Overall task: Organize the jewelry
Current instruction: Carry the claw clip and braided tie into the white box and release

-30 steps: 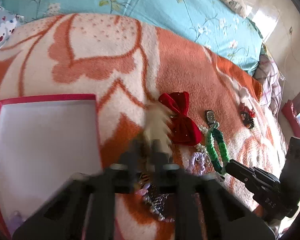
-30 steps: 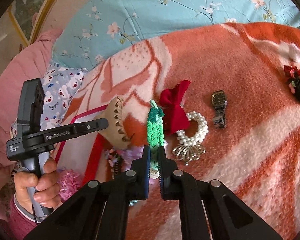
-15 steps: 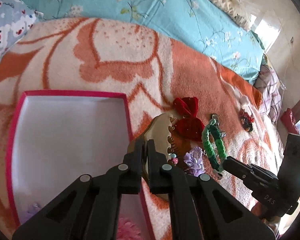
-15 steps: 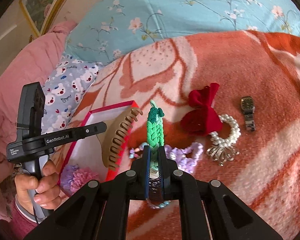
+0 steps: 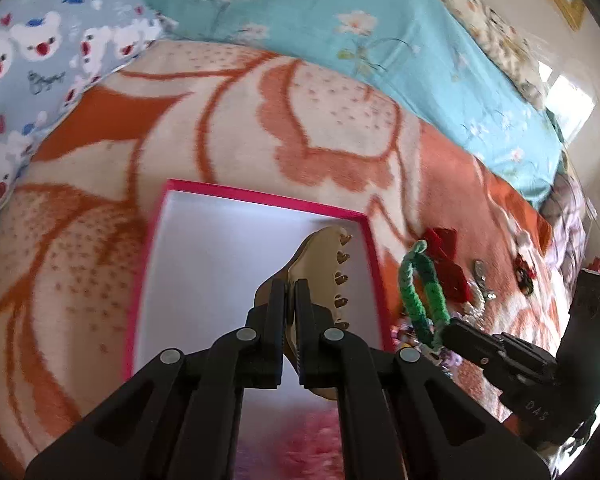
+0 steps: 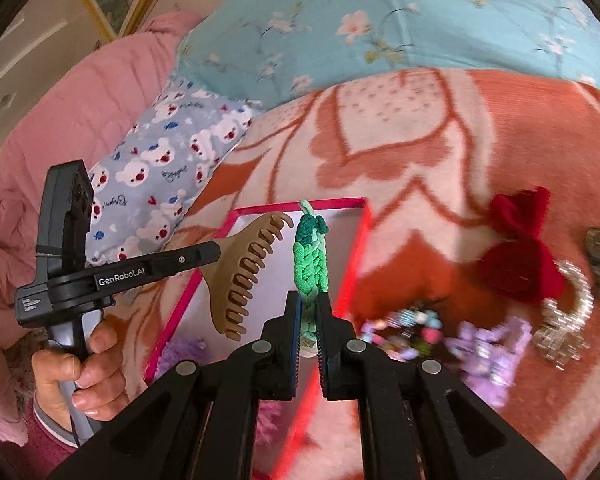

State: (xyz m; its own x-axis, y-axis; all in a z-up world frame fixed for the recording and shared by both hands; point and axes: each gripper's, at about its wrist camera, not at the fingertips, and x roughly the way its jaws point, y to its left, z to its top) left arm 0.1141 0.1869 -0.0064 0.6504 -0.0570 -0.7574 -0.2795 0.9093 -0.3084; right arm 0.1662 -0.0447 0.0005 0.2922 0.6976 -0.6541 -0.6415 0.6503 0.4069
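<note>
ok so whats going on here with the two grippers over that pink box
A person is sorting jewelry on a bed. The left gripper is shut on a tan claw hair clip, held above the pink box. The right gripper is shut on a green braided hair tie. A red bow lies on the blanket.

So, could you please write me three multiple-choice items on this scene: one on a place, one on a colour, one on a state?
1. Where is the tan claw clip?
A. flat on the blanket
B. held above the pink-rimmed box
C. under the pillow

2. What colour is the braided hair tie?
A. green
B. yellow
C. black

3. How is the right gripper?
A. open, empty
B. shut on the red bow
C. shut on the braided hair tie

Key: 1 B, the left gripper holds it over the box floor; 2 A, green braid; 3 C, the fingers pinch its lower end.
</note>
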